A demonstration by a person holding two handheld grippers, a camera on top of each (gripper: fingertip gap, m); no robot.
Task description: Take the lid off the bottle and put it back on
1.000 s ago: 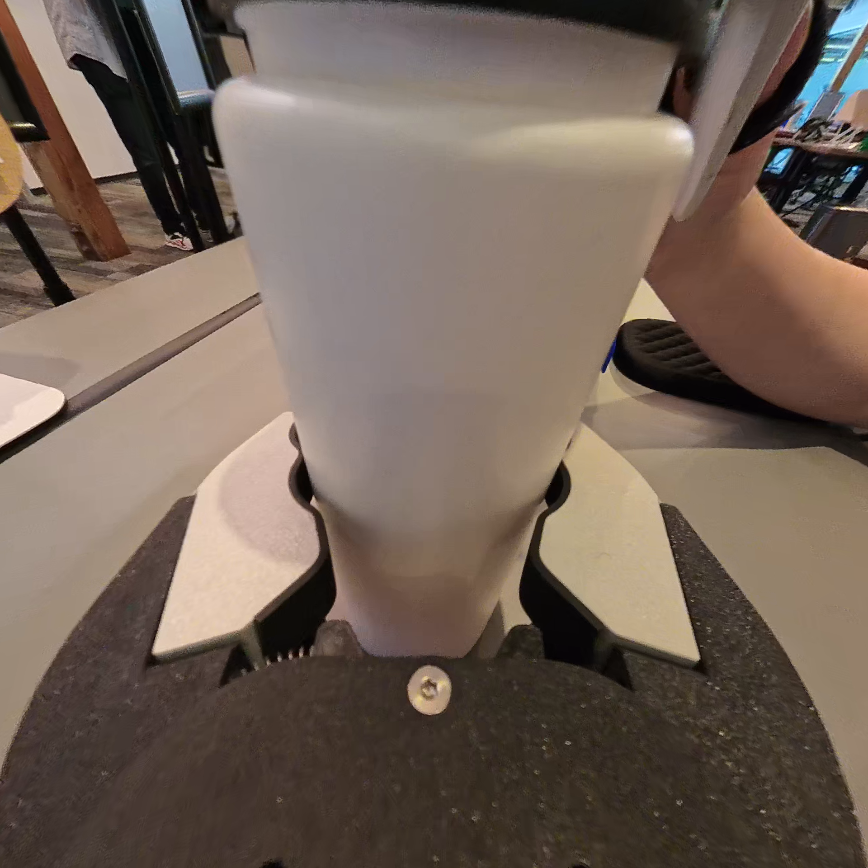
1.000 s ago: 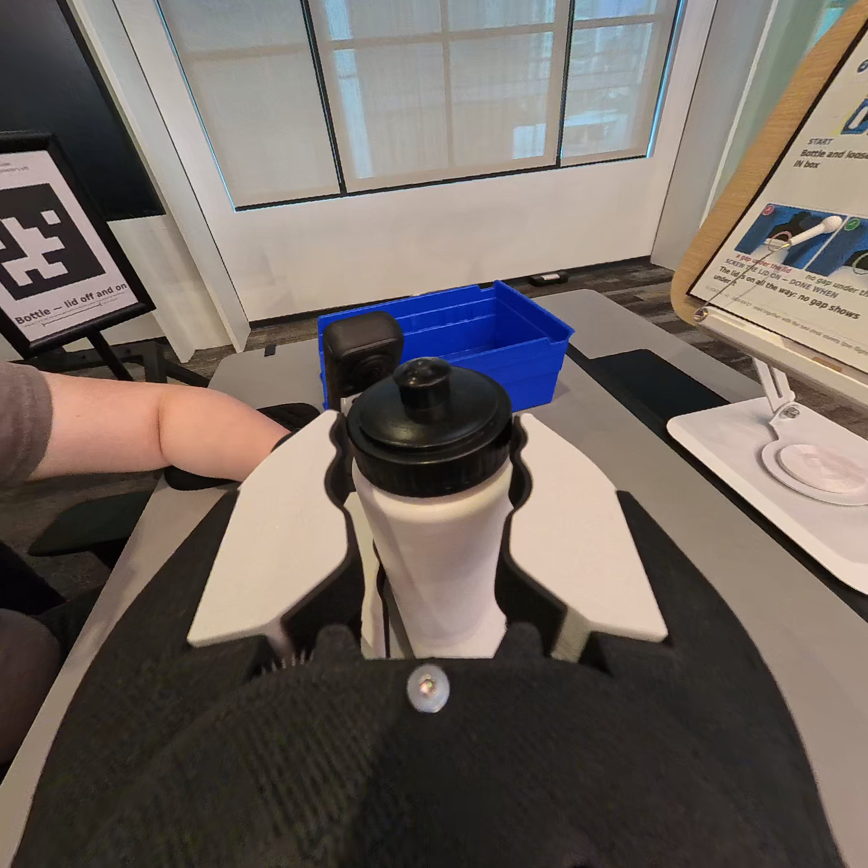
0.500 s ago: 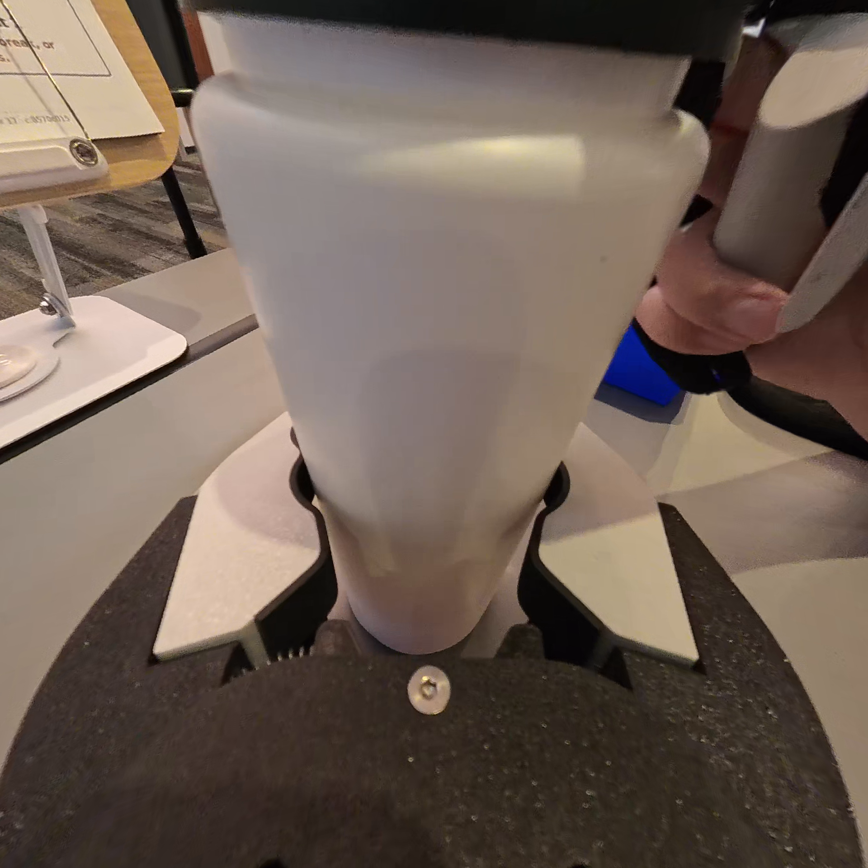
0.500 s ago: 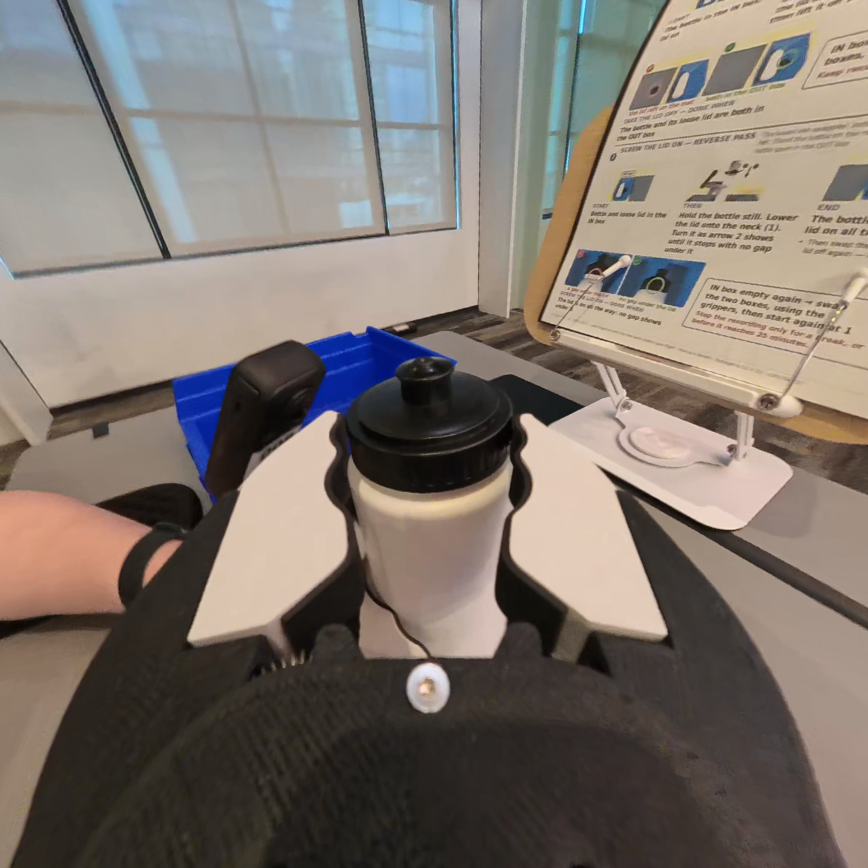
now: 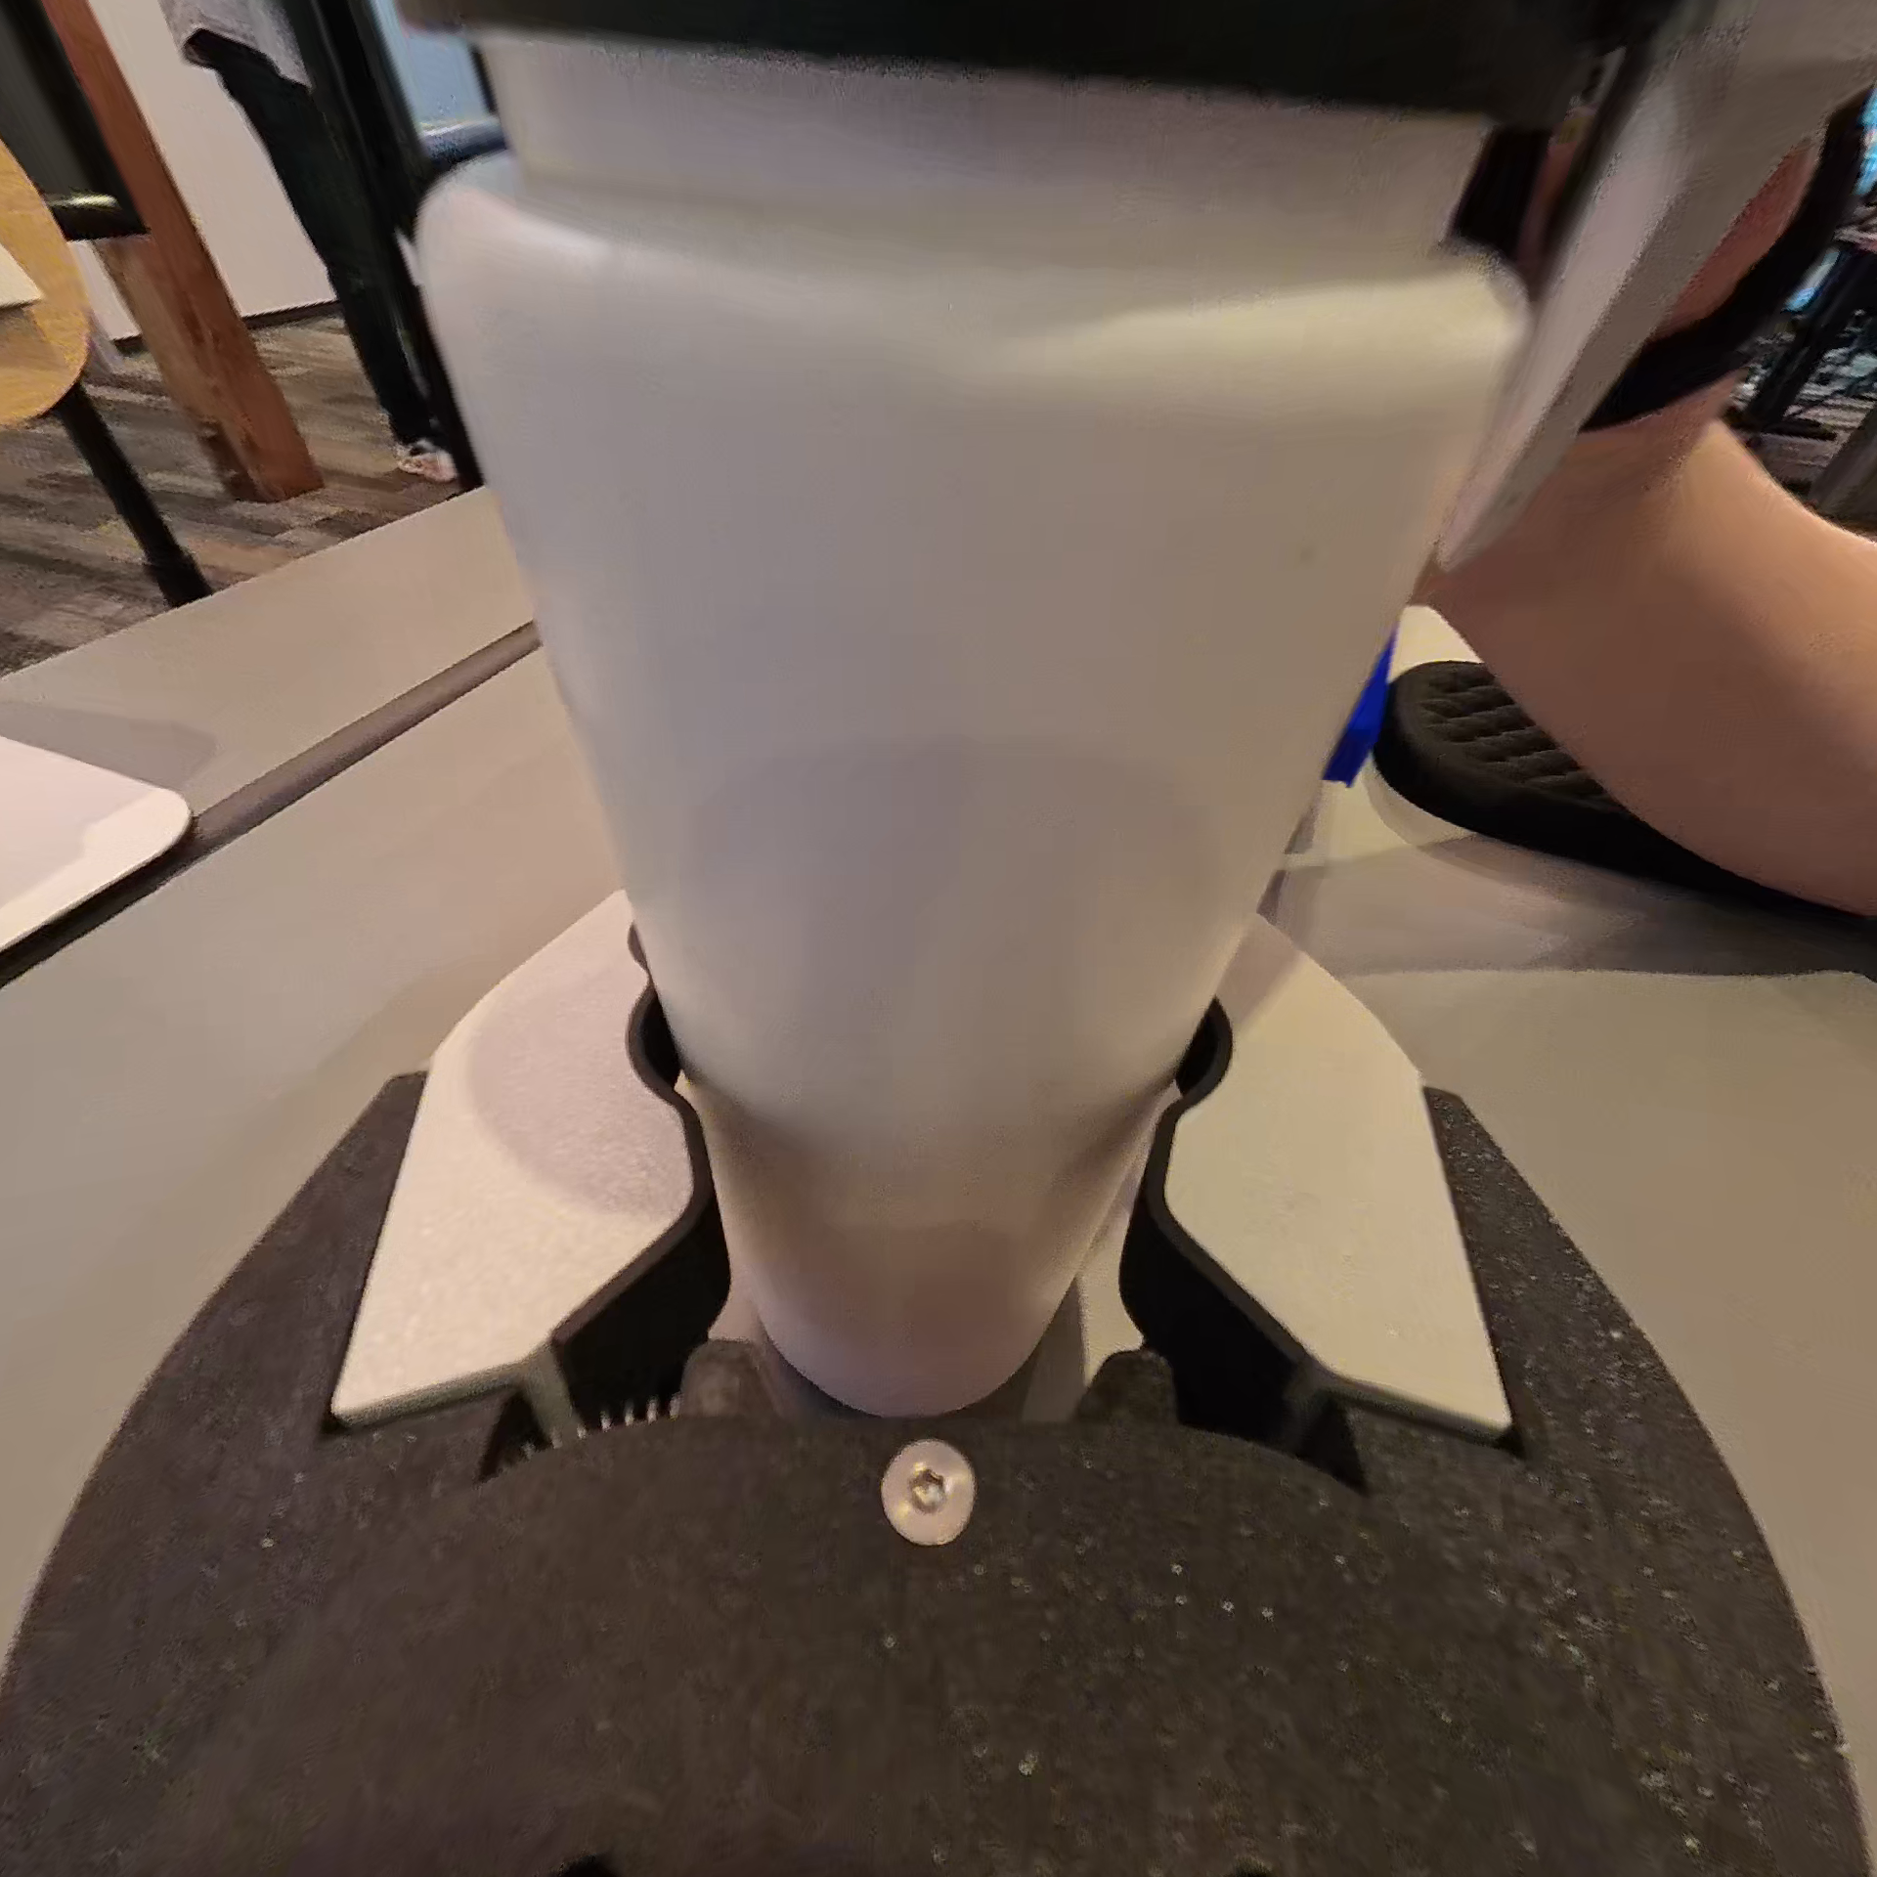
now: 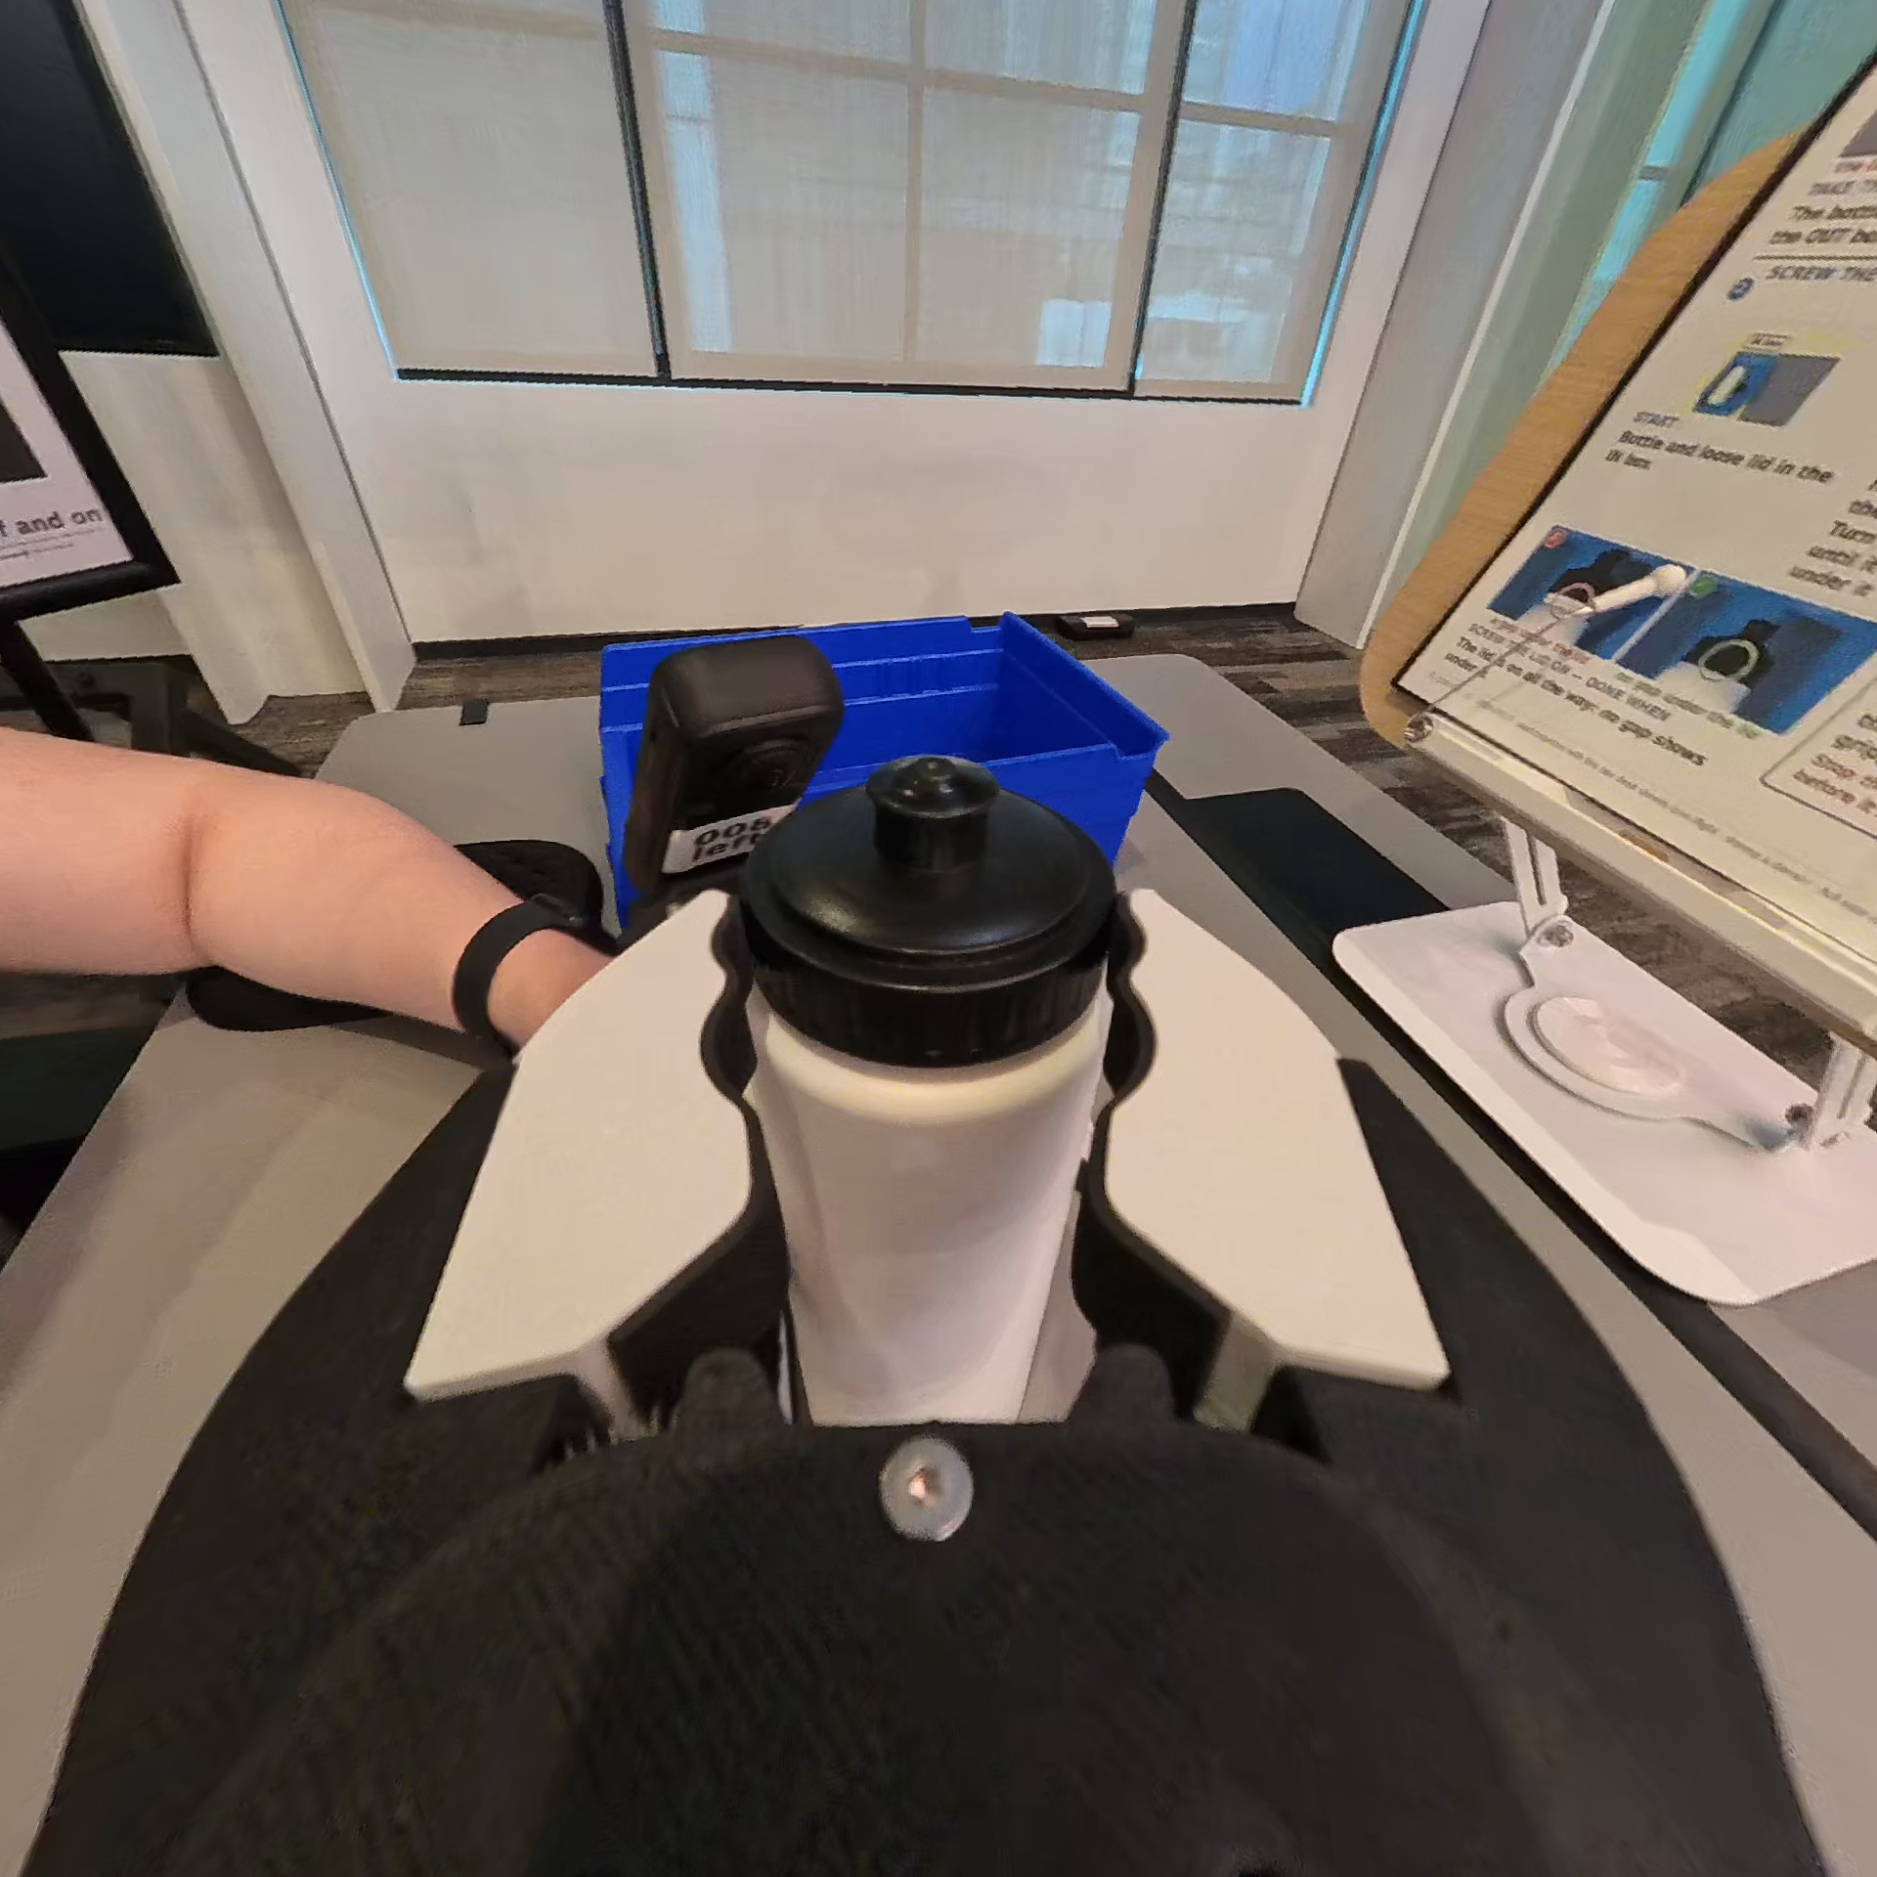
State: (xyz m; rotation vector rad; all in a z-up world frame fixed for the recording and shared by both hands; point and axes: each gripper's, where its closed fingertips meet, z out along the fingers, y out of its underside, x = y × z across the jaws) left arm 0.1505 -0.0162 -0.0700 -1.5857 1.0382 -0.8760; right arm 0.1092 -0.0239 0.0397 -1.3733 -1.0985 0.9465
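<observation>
A white bottle point(image 5: 945, 711) with a black lid point(image 6: 919, 945) is held upright over the grey table point(image 6: 254, 1168) by both grippers. My left gripper point(image 5: 929, 1021) is shut on the bottle's lower body. The lid's rim point(image 5: 914, 41) shows at the top edge of the left wrist view. My right gripper point(image 6: 924, 904) is shut around the lid from both sides, with the bottle's white body point(image 6: 924, 1219) below it. One right finger point(image 5: 1584, 305) shows at the upper right of the left wrist view. The left gripper's black camera point(image 6: 736, 752) shows behind the lid.
A blue bin point(image 6: 1016, 711) stands behind the bottle. An instruction board on a white stand point(image 6: 1625, 1066) is at the right; its base point(image 5: 61, 823) also shows in the left wrist view. A forearm point(image 6: 254, 894) rests on a black pad point(image 5: 1503, 762).
Both views swung to one side half a second ago and have swung back to about where they were a second ago. Both grips stay as they were.
</observation>
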